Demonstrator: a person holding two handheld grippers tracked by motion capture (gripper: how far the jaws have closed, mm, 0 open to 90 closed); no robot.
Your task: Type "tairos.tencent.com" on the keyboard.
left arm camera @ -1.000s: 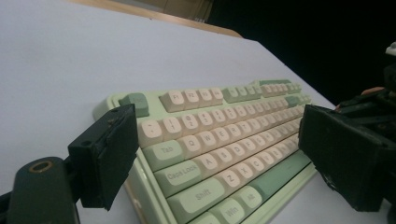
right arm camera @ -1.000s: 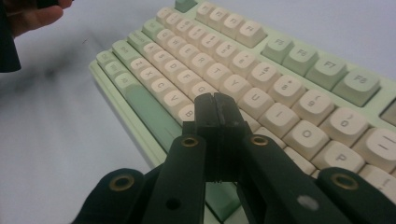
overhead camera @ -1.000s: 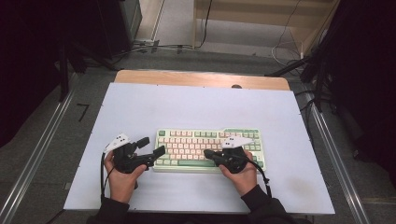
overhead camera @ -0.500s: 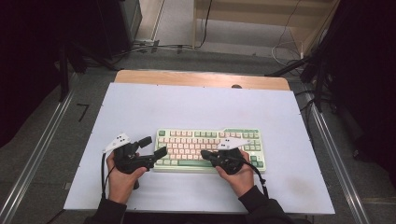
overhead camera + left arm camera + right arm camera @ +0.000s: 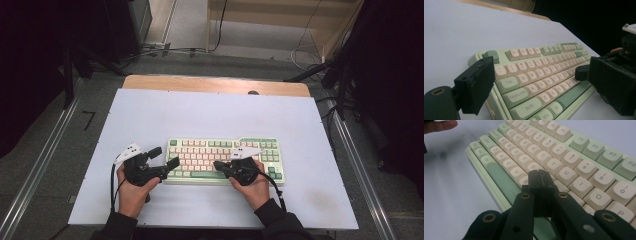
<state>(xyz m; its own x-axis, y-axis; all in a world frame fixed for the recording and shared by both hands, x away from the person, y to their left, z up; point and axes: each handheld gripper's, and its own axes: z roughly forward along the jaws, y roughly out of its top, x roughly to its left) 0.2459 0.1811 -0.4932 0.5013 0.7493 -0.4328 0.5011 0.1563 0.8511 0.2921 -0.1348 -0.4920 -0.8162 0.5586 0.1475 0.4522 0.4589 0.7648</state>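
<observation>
While the keyboard (image 5: 225, 160) lies flat near the front of the counter (image 5: 210, 110), the right gripper (image 5: 539, 176) has its fingers clenched on nothing, tips over the keys around B/H. Left gripper (image 5: 165, 157) is released, fingers spread around the keyboard's left end. Judgement: the case is rigid, fairly light and may slide; keycaps can pop off. Hold the case edges, not the keys.

Even overhead light; dark surroundings; near jaws blurred.

Left gripper (image 5: 164, 157) jaws spread wide, right gripper (image 5: 218, 164) jaws pressed together (both hand-held, low)
</observation>
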